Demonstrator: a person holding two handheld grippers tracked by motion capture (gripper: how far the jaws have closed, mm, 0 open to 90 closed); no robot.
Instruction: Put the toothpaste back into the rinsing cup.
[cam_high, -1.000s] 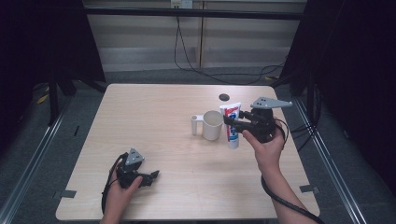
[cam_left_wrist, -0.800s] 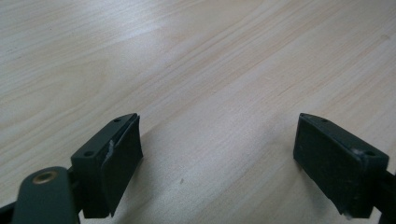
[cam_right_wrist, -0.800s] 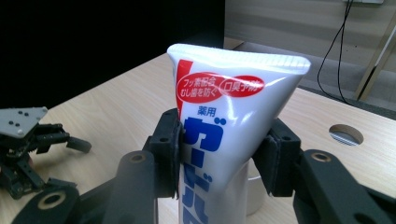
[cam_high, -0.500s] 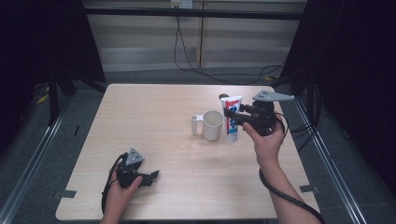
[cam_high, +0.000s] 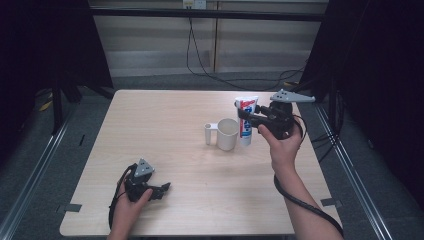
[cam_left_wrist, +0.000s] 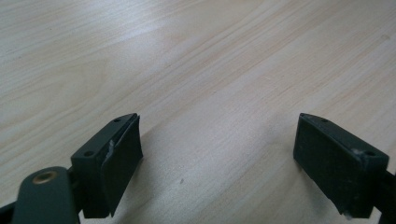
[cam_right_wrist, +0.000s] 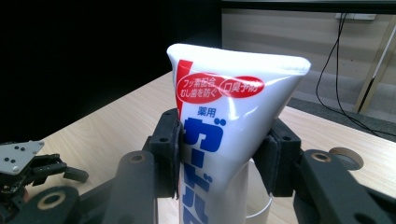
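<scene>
1. My right gripper (cam_high: 250, 116) is clenched on a toothpaste tube (cam_high: 245, 120); in the right gripper view the pads (cam_right_wrist: 169, 140) press on both of its sides.
2. I see the tube upright near the tabletop's (cam_high: 165, 120) right edge, just beside a white mug (cam_high: 226, 134).
3. My left gripper (cam_high: 162, 188) sits near the front left corner, jaws released and wide apart over bare wood.
</scene>
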